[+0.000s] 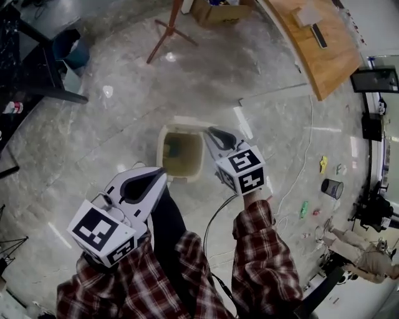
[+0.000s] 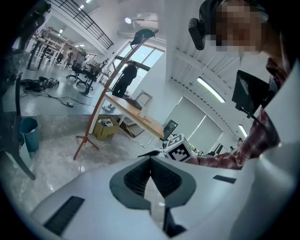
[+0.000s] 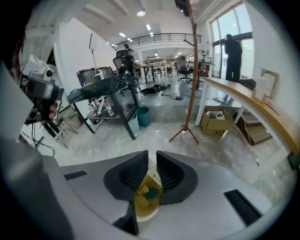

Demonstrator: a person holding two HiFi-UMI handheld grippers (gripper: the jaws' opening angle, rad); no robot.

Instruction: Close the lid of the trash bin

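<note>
The cream trash bin (image 1: 181,152) stands on the floor just ahead of me, its top open, with a yellowish inside and something green at the bottom. A pale strip runs behind its far rim; I cannot tell whether it is the lid. My left gripper (image 1: 161,171) hangs near the bin's near left corner, its jaws (image 2: 150,159) closed tip to tip on nothing. My right gripper (image 1: 211,131) hovers over the bin's far right rim. A narrow gap parts its jaws (image 3: 152,157), and the bin (image 3: 147,199) shows through it below.
A red tripod stand (image 1: 167,28) and a cardboard box (image 1: 215,11) are farther back. A curved wooden counter (image 1: 318,50) runs at the right, and a black table (image 1: 37,75) with a blue bucket (image 1: 70,50) at the left. A white cable (image 1: 299,168) and small items lie to the right.
</note>
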